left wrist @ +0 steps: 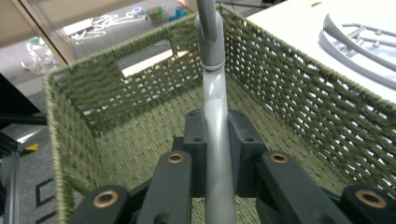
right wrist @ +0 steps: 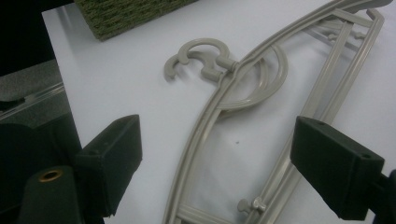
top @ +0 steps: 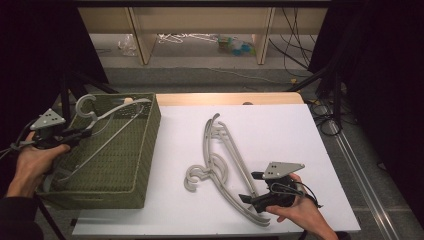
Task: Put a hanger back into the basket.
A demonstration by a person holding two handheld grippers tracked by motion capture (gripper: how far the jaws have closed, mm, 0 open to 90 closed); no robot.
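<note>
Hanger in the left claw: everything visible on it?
The hanger is grey, plastic by its look, with a swivel hook at the top and thin curved arms. It is tilted over the green woven basket, hook up, lower end down inside. The left claw is shut on its neck.

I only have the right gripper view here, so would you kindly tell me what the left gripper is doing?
Observer: The left gripper is shut on a grey hanger over the green woven basket.
Operator: Thank you. Is that hanger inside the basket yet?
Observer: Partly; its lower end dips into the basket while its hook rises above the rim.
Operator: And how many hangers lie on the white table?
Observer: Two overlapping hangers, with the open right gripper at their near end.
</note>
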